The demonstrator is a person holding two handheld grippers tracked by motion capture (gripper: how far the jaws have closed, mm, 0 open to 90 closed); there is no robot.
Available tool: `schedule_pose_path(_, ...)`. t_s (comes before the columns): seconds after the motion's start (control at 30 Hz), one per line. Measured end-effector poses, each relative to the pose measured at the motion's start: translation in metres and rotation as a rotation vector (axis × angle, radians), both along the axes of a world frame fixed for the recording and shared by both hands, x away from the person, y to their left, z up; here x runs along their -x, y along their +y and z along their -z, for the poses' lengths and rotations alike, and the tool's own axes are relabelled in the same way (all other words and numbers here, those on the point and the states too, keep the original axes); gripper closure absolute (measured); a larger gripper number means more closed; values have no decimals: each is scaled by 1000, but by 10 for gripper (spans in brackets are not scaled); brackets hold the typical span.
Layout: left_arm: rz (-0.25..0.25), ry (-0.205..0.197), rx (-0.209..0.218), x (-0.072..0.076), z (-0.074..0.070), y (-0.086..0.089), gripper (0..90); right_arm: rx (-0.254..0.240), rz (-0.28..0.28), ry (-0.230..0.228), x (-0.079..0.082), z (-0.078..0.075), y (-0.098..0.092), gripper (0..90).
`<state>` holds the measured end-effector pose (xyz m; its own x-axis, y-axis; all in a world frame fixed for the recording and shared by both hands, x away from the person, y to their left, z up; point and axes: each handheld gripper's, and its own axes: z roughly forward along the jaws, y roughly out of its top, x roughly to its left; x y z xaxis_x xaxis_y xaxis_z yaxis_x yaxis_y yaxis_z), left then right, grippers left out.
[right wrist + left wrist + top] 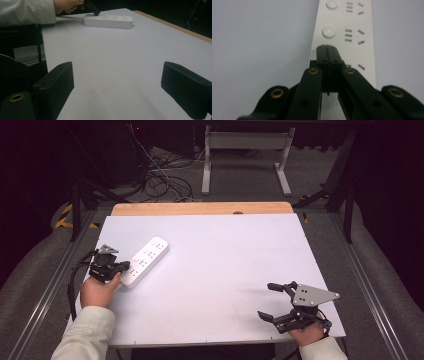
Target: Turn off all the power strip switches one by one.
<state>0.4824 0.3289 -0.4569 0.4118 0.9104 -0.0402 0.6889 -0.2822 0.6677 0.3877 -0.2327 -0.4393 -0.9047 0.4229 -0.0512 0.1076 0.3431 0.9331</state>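
Two tongs: left tongs (131, 266), pressed closed, tips on the power strip (145, 261), seemingly pressing its switch; right tongs (267, 301) wide, idle above the bench (225, 255).

the right gripper (117, 87) shows two black jaws set wide apart over the bare white table (120, 57), with nothing between them. at the far edge lies a white power strip (108, 21), a pale cord leaving its left end. a hand (65, 5) in a light sleeve (27, 11) holds the left gripper (92, 8), tip touching the strip's top.
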Motion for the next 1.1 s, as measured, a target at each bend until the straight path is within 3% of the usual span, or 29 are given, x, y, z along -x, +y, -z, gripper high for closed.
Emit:
schedule_pose_path(0.1,2,-9,-27,1,-1,-3,900,0,0,1,0,0,0,118)
schedule_pose_path(0.23,-10,-38,-101,3,-7,-12,900,-1,0,0,0,0,0,118)
schedule_pose_path(0.27,-16,-57,-82,5,-9,-10,900,-2,-1,2,-1,0,-1,118)
schedule_pose_path(0.3,-38,-100,-28,8,-16,-4,900,-2,-2,1,-1,0,-1,118)
schedule_pose_path(0.47,-28,-138,-5,11,-22,0,900,4,0,2,-2,0,0,118)
schedule_pose_path(0.73,-16,-151,35,11,-28,-1,900,2,1,1,-1,1,0,118)
schedule_pose_path(0.83,-7,-150,28,10,-28,-3,900,3,1,6,-1,1,0,118)
schedule_pose_path(1.1,6,-134,39,-5,-24,-14,900,2,6,8,0,1,0,118)
